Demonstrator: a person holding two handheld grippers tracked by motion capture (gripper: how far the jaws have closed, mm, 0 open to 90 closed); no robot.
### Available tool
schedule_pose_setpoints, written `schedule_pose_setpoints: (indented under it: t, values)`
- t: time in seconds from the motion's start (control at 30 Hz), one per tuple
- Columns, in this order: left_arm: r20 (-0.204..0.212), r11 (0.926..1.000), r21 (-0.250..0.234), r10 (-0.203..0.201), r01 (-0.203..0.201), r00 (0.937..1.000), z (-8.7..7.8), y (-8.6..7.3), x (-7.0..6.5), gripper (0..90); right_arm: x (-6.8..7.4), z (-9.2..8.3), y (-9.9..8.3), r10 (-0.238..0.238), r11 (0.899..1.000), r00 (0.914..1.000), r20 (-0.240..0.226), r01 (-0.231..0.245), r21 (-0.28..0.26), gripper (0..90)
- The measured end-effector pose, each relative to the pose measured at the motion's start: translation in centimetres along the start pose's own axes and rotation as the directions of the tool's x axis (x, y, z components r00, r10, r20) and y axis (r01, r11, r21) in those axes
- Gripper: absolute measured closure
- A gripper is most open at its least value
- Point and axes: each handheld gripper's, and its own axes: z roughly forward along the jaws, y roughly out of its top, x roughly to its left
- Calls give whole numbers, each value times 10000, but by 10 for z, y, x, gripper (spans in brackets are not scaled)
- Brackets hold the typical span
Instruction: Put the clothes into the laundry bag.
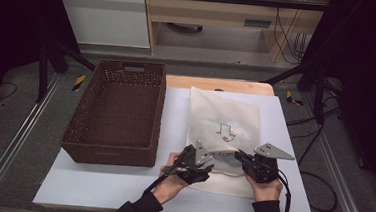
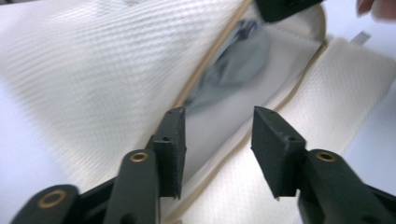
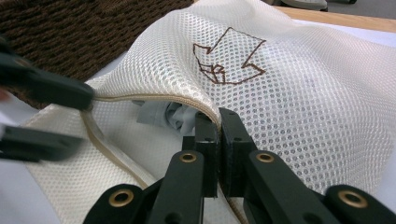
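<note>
— What's that they're working on, the white thing?

— A mesh laundry bag (image 1: pixel 222 133), lying flat on the white table (image 1: pixel 120 191) with a brown arrow stitched on it (image 3: pixel 229 60). Its long axis runs from six o'clock, near the person, up to twelve. The brown wicker basket (image 1: pixel 118 111) sits just beside it at nine o'clock.

— And the opening?

— At the near end, the six o'clock end. The beige zip edge (image 3: pixel 154 99) is lifted off the lower layer, so the mouth gapes, and something grey (image 2: pixel 233 65) lies inside.

— Who's holding it up?

— The right gripper (image 3: pixel 218 122). Its jaws are pressed together on the upper lip of the mouth, pinching mesh and zip edge, at about five o'clock from the bag's middle.

— The other one?

— The left gripper (image 2: pixel 217 135) is at seven o'clock, at the left corner of the mouth. Its jaws stand apart, nothing pressed between them, and it looks straight into the gap towards the grey thing, which lies ahead of it at roughly twelve on its own view.

— So it's the nearer one to reach in?

— I'd say so. The right is busy keeping the mouth open; the left is free and already lined up along the opening.
</note>
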Motion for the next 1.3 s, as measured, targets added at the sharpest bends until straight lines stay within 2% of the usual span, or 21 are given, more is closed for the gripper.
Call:
schedule_pose_setpoints:
  t: [0.07,0.13,0.2,0.27,0.33,0.43,0.5,0.6,0.67,0.73,0.77,0.83,0.93,0.97,1.07,1.17,1.23,1.3]
  values:
    - [-285,9998,162,-86,91,9996,-11,-12,8,510,1,-2,-3,22,10000,10000,-53,-22,37,858]
    - [-618,9990,270,-347,365,9975,-18,-23,17,487,0,-2,-6,-15,9996,9997,-235,22,284,826]
    - [-723,9974,341,-611,637,9955,-20,-33,27,449,2,-1,-10,-103,9990,9994,-341,118,442,806]
    - [-871,9934,614,-909,964,9920,-17,-41,36,434,4,1,-13,-154,9982,9990,-426,179,581,774]
    - [-776,9901,789,-1102,1163,9909,-14,-48,39,455,8,5,-16,-200,9965,9990,-389,231,800,692]
    - [-608,9871,1091,-1114,1175,9919,-8,-61,40,525,10,6,-22,-304,9965,9986,-433,337,764,601]
    - [-405,9847,1178,-1244,1284,9914,-6,-70,41,604,10,4,-27,-309,9948,9990,-313,338,962,559]
    - [-263,9825,1311,-1300,1323,9912,-5,-73,42,678,5,-9,-34,-93,9973,10000,-4,93,728,508]
    - [-267,9831,1256,-1308,1332,9910,-5,-74,42,719,-2,-19,-40,133,9979,9987,501,-165,629,465]
    - [-210,9832,1298,-1264,1281,9918,-5,-75,41,749,-11,-28,-48,306,9962,9936,1087,-393,781,436]
    - [-174,9828,1313,-1287,1299,9915,-5,-76,40,761,-16,-31,-53,509,9930,9896,1342,-645,989,446]
    - [-220,9845,1237,-1222,1240,9923,-5,-78,39,777,-29,-33,-63,841,9813,9841,1564,-1091,1588,476]
    - [-213,9848,1191,-1246,1263,9920,-6,-78,38,785,-41,-28,-70,1131,9656,9805,1608,-1466,2146,531]
    - [-212,9850,1133,-1283,1299,9915,-7,-79,38,787,-42,-28,-70,1187,9680,9810,1537,-1488,2022,569]
    - [-229,9866,945,-1316,1332,9910,-8,-79,37,790,-45,-27,-69,917,9680,9823,1636,-1265,2165,643]
    - [-111,9872,710,-1426,1431,9897,-10,-79,36,754,-49,-27,-68,836,9678,9802,1795,-1228,2196,690]
    - [-205,9890,607,-1335,1345,9908,-11,-79,36,725,-50,-27,-67,813,9687,9781,1915,-1227,2158,697]
    - [-310,9904,452,-1295,1308,9911,-12,-79,37,637,-50,-27,-66,762,9680,9777,1958,-1196,2205,681]
